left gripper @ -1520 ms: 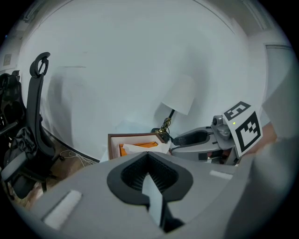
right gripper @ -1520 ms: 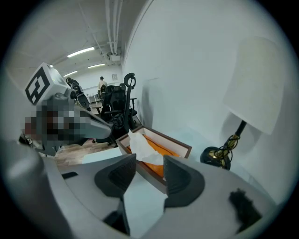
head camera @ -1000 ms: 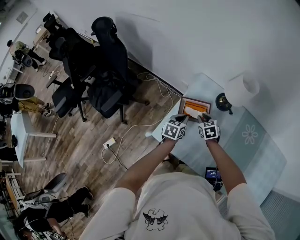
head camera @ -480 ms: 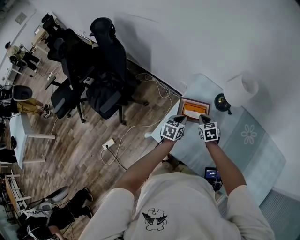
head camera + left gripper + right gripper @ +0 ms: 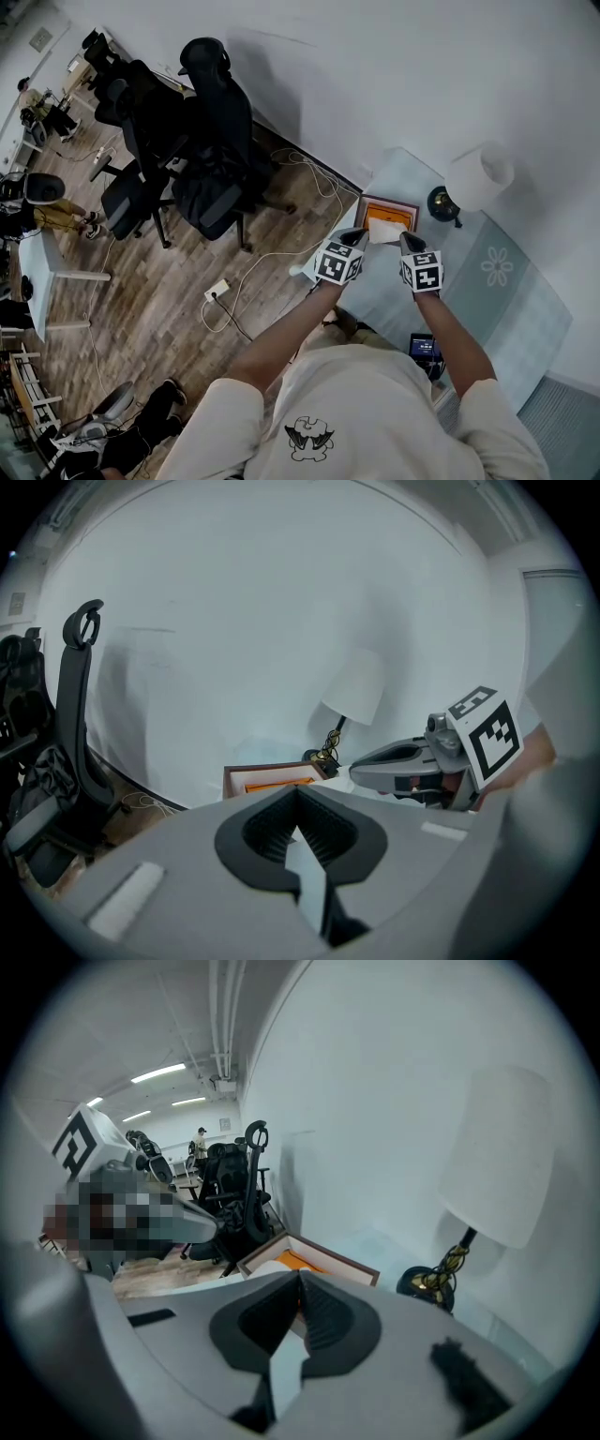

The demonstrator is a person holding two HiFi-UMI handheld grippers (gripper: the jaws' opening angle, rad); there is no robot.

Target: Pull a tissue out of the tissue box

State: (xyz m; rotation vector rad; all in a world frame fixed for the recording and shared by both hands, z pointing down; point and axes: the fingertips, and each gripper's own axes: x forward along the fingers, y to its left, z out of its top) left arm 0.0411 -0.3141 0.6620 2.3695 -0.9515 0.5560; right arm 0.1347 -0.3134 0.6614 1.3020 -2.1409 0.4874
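The table [image 5: 521, 314] carries a tissue box [image 5: 388, 214], lamp [image 5: 476, 178] and dark device [image 5: 427, 348].

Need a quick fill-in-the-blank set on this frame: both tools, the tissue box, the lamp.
1. The left tool and the right tool are both shut on one thin white ____.
2. The inside of the brown-framed tissue box is coloured ____.
3. In the head view, the white-shaded table lamp stands to the box's ____.
Missing words: tissue; orange; right.
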